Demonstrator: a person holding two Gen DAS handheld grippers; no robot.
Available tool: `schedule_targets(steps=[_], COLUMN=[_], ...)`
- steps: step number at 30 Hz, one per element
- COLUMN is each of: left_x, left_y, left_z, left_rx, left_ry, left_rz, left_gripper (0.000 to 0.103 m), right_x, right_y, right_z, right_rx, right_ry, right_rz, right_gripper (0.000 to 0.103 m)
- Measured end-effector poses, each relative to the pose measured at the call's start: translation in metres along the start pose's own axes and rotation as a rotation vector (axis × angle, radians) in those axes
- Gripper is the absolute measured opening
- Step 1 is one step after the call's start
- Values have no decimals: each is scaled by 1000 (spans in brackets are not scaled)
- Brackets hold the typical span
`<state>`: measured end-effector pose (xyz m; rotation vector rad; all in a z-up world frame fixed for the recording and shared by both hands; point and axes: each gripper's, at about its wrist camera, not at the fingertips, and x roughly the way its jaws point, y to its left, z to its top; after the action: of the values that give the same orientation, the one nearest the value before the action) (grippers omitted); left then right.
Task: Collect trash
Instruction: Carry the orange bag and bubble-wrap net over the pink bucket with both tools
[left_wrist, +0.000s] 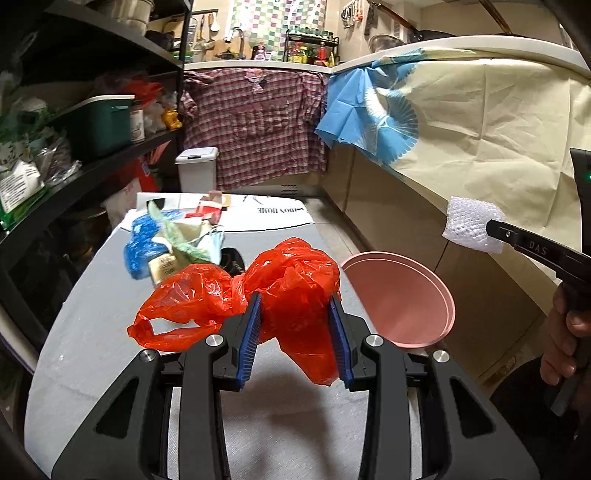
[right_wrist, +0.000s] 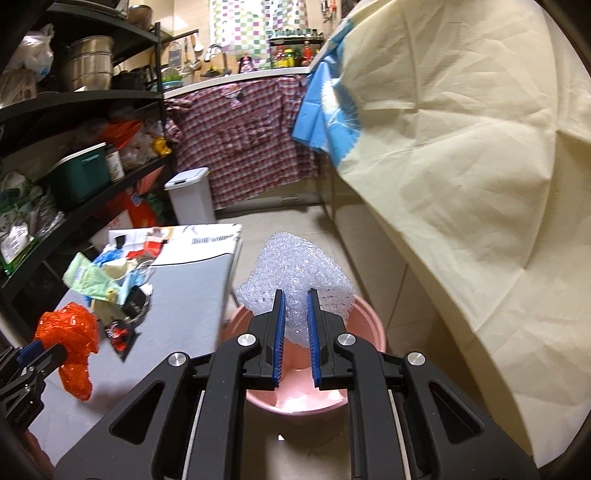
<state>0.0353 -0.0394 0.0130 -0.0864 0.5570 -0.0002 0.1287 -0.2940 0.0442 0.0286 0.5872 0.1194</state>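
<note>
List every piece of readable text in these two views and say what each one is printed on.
"DAS": on the right gripper's black finger, left wrist view.
"HOME", upside down: on the white sheet at the table's far end; the word beside it is too blurred to read.
Bottle label in the trash pile: too small to read.
Green packets on the shelf: print is blurred.
Nothing legible on the red bag, bubble wrap or basin.

Crumpled red plastic bag (left_wrist: 291, 291) above table; bubble wrap (right_wrist: 295, 273) over pink bucket (right_wrist: 365, 317), possibly clear.
</note>
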Motion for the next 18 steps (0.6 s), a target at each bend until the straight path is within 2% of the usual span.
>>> schedule_targets(steps=[8, 18], left_x=[21, 51], left_y=[-19, -48], left_z=[7, 18], left_rx=[30, 82], left_ry=[19, 16], left_rz=[-42, -134], left_gripper=[35, 35], right_x=[15, 29], right_y=[-22, -38], right_z=[-2, -7], right_rx=[49, 99], right_ry=[14, 30], right_rz=[-39, -75], right_gripper=[12, 12])
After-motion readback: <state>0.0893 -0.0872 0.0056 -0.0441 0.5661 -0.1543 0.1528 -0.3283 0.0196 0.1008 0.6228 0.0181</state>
